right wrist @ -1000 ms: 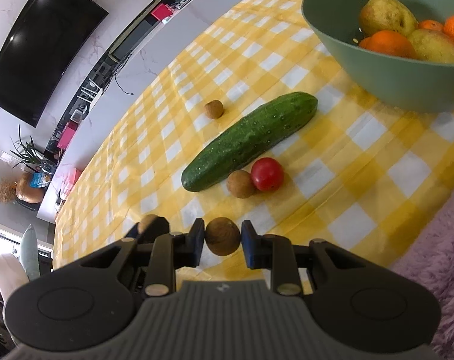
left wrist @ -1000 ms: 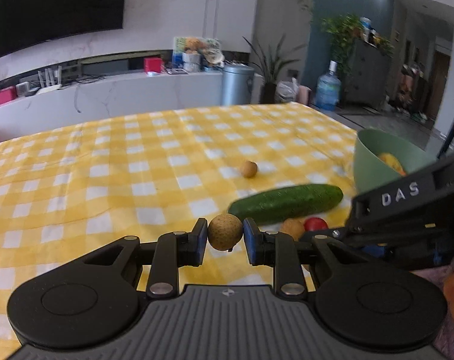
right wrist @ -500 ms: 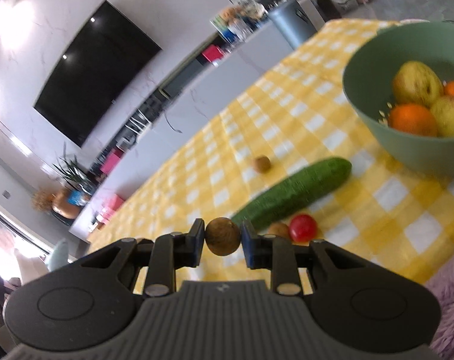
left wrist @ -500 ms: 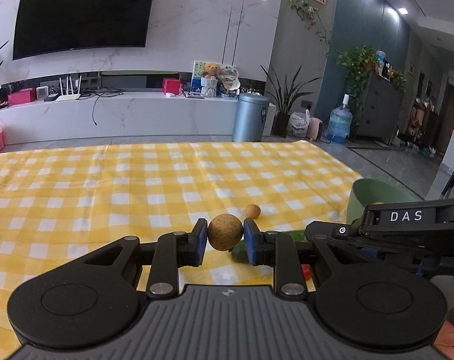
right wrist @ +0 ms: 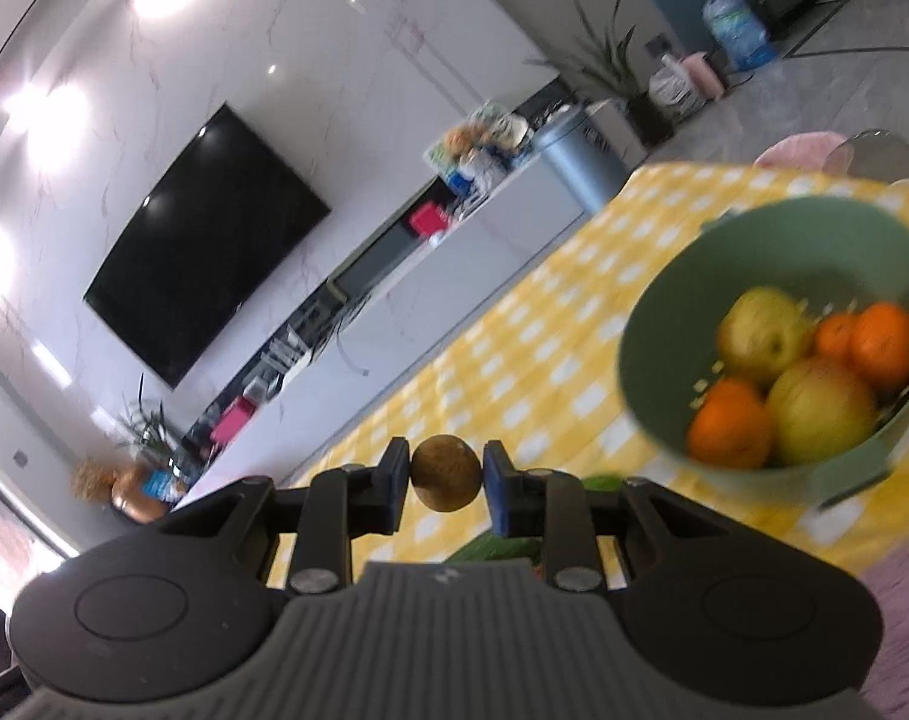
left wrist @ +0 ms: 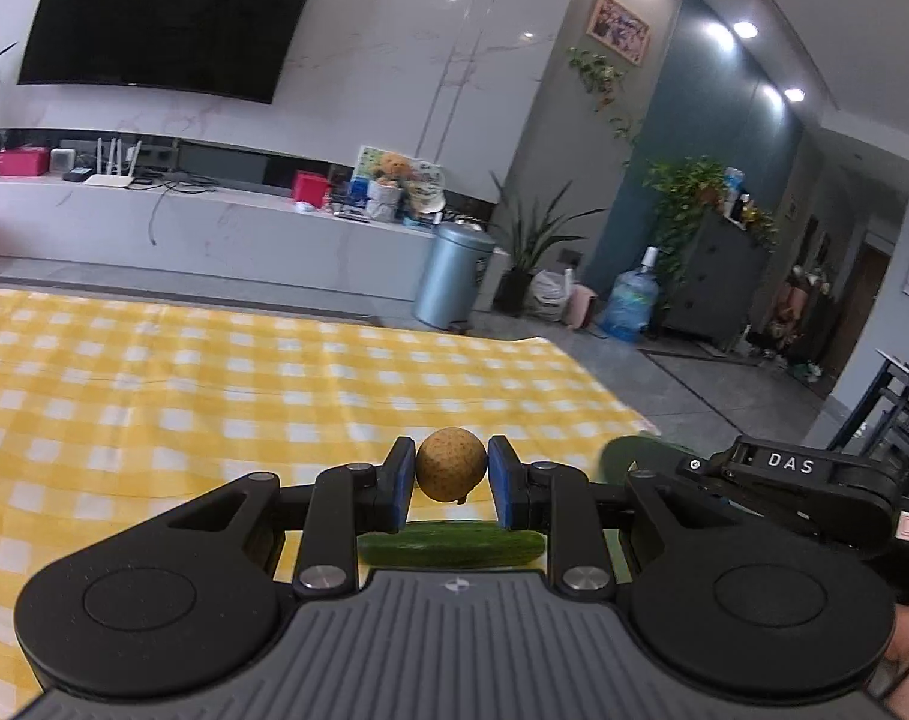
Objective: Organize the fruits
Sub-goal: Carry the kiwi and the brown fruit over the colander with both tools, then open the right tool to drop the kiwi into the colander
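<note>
While the cucumber [left wrist: 451, 547] lies on the checked tablecloth [left wrist: 154, 408] below, the left gripper [left wrist: 451, 477] is clenched on a small brown fruit [left wrist: 451, 472], held level above the table, not yet delivered. In the right view, the right gripper [right wrist: 444, 480], tilted, grips a darker brown fruit [right wrist: 445, 480] near the green bowl [right wrist: 652, 360], which already holds oranges and pears; both fruits likely go there.

My table wears a yellow-and-white checked cloth [left wrist: 154, 396] filling the left and middle of the left view. On it, low centre, lies a cucumber [left wrist: 451, 546]; at the right view's right sits a green bowl [right wrist: 664, 324] (blurred).
</note>
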### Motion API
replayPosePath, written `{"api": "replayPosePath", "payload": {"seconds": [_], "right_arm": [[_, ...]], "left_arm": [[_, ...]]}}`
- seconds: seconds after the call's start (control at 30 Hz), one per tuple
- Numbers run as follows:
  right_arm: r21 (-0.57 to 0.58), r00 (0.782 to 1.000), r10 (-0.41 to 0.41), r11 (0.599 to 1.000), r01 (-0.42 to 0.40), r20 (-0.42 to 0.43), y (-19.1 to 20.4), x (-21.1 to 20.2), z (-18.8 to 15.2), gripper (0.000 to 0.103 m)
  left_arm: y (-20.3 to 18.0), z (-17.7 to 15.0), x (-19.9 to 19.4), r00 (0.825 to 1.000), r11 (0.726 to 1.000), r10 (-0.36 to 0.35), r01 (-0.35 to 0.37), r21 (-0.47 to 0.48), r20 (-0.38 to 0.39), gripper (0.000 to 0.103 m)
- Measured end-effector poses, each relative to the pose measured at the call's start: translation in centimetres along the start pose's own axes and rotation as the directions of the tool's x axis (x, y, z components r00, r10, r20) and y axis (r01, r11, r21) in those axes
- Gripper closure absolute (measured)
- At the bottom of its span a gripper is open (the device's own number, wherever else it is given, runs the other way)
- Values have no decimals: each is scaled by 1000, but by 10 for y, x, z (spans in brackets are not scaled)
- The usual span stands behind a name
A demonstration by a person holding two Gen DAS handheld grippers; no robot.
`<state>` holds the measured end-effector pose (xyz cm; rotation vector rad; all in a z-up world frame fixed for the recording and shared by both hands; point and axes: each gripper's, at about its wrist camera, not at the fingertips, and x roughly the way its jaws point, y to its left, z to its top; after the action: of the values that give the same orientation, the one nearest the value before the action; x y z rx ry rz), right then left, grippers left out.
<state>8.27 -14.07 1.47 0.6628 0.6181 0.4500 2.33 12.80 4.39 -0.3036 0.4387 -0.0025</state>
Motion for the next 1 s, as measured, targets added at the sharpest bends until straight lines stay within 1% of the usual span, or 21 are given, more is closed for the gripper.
{"api": "replayPosePath", "payload": {"seconds": [0.13,0.23,0.43,0.53,0.63,0.7,0.8,0.87,1.0], "right_arm": [[26,999,-16,1000,15,52,-15,-15,16,80],[52,996,-22,999,18,83,-25,-24,23,80],[93,991,-26,996,14,129,-42,-36,33,80],[105,988,-80,992,66,130,-52,-34,35,80],[131,986,-117,986,101,118,-66,-31,36,80],[151,983,-135,982,116,123,-73,-31,36,80],[184,981,-143,976,118,133,-83,-31,37,80],[213,982,-134,972,103,133,-87,-29,36,80],[267,989,-94,962,61,111,-94,-9,39,80]], "left_arm": [[-18,-1,-1,999,998,-35,35,45,-3,74],[-31,-2,1,998,996,-59,59,62,-14,74],[-51,-8,14,986,988,-149,151,16,-69,74],[-63,-11,34,973,979,-203,203,-12,-114,74],[-75,-12,62,955,969,-248,244,-44,-165,74],[-78,-14,78,947,966,-257,249,-66,-190,74],[-74,-19,99,942,963,-264,246,-105,-209,74],[-71,-26,106,937,958,-281,260,-123,-206,74],[-60,-38,116,930,946,-312,286,-153,-192,74]]}}
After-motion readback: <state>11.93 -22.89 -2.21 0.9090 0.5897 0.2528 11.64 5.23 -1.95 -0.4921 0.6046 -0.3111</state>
